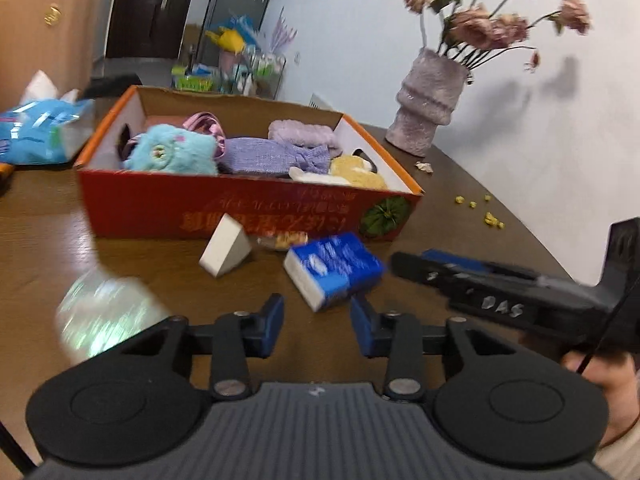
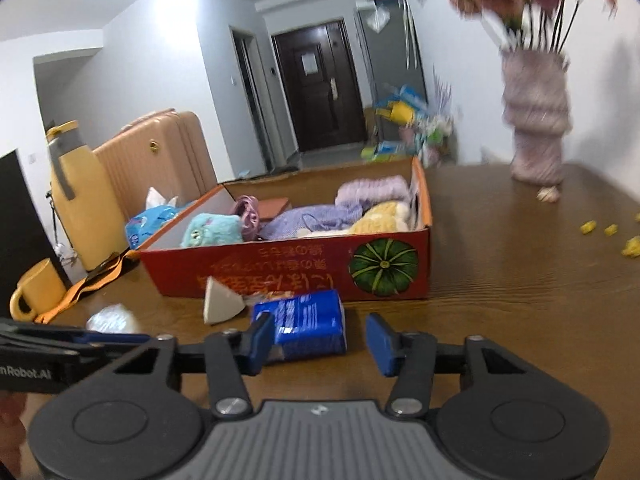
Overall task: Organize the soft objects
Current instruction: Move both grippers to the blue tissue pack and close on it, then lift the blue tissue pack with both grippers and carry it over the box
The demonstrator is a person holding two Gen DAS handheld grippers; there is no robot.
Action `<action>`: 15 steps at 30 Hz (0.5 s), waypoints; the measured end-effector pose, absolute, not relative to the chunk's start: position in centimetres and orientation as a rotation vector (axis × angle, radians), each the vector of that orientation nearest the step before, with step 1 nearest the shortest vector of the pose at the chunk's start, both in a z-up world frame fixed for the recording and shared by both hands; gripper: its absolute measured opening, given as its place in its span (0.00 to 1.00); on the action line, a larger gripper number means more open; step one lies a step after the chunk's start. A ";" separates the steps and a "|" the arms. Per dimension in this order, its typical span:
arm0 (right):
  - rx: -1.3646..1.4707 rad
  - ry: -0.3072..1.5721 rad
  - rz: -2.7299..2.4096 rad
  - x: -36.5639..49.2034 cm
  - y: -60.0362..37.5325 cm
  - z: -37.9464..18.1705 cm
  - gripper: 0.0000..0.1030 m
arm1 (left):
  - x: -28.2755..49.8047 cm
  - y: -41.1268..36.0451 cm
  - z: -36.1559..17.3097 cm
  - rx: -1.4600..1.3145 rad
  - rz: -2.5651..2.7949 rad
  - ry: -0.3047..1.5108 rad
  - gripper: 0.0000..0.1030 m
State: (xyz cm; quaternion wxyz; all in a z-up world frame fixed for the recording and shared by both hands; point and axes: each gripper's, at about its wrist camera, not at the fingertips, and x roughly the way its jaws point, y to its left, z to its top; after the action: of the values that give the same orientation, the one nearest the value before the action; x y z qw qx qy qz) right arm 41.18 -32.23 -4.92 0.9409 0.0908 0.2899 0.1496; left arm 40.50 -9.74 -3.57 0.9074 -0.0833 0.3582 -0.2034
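An orange cardboard box (image 1: 248, 208) (image 2: 280, 276) on the brown table holds a blue plush toy (image 1: 172, 152) (image 2: 214, 230), purple cloths (image 1: 272, 156) (image 2: 316, 216) and a yellow plush (image 1: 356, 172) (image 2: 384, 216). In front of it lie a blue tissue pack (image 1: 334, 270) (image 2: 308, 324), a white wedge sponge (image 1: 226, 248) (image 2: 220, 300) and a crumpled clear wrapper (image 1: 104, 316) (image 2: 112, 318). My left gripper (image 1: 318, 322) is open and empty, just before the tissue pack. My right gripper (image 2: 320, 342) is open, its left finger beside the pack; it also shows in the left wrist view (image 1: 500, 284).
A furry pink vase (image 1: 428, 112) (image 2: 536, 128) with flowers stands at the back right. Yellow crumbs (image 1: 480, 208) (image 2: 608, 232) lie to the right. A blue tissue bag (image 1: 36, 132), yellow jug (image 2: 80, 200), yellow mug (image 2: 36, 292) and a suitcase (image 2: 160, 156) are at the left.
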 end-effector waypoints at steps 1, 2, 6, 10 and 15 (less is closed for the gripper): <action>0.201 0.603 0.304 42.2 -32.2 -5.3 0.42 | 41.7 -10.1 -3.8 -0.180 -0.417 0.743 0.35; 0.222 0.608 0.308 43.1 -32.1 -5.7 0.40 | 42.7 -10.4 -4.0 -0.190 -0.411 0.753 0.35; 0.265 0.652 0.325 45.4 -31.8 -7.4 0.34 | 46.0 -11.1 -5.6 -0.263 -0.409 0.823 0.34; 0.296 0.666 0.352 45.2 -31.9 -8.2 0.29 | 46.5 -11.4 -7.2 -0.305 -0.419 0.837 0.25; 0.356 0.686 0.360 41.7 -32.6 -8.0 0.22 | 43.4 -10.8 -6.5 -0.271 -0.427 0.837 0.18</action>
State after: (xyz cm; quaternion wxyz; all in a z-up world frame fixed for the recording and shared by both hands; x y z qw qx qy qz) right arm 41.69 -32.56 -8.03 0.9105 0.1727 0.3328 0.1746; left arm 43.41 -10.83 -6.53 0.8829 -0.1299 0.4020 -0.2051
